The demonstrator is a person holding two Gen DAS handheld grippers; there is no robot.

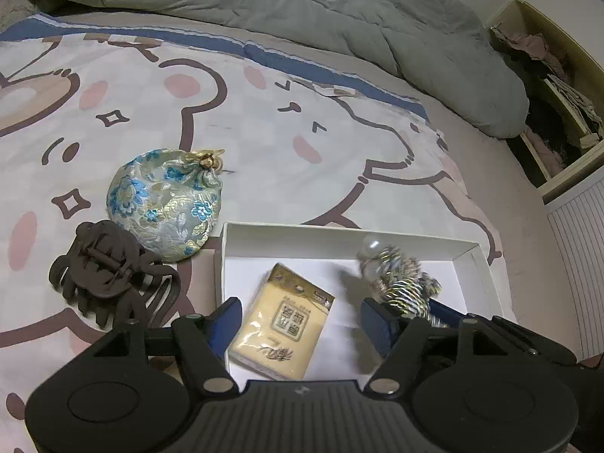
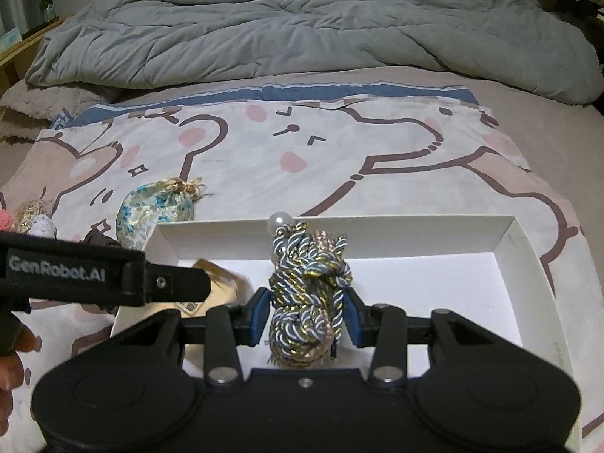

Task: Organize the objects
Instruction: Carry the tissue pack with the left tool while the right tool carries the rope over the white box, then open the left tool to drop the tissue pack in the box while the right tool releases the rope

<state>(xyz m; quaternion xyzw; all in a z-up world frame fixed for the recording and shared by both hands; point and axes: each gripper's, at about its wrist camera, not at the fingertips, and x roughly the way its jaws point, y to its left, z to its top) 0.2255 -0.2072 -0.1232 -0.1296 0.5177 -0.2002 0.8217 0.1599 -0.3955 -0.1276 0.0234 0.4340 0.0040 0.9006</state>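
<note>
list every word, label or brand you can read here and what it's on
"GenRobot.AI": white lettering on the side of the left gripper, seen from the right wrist view.
Yellow packet in the white box: large printed characters, upside down and too blurred to read.
Nothing else carries readable text.

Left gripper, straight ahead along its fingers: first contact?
Likely the yellow packet, lying in the white box between the open left gripper fingers. Depth is unclear; it may already be touching.

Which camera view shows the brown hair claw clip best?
The left wrist view: the brown hair claw clip lies whole and unobstructed on the bed sheet. In the right wrist view only a small part peeks out above the left gripper.
</note>
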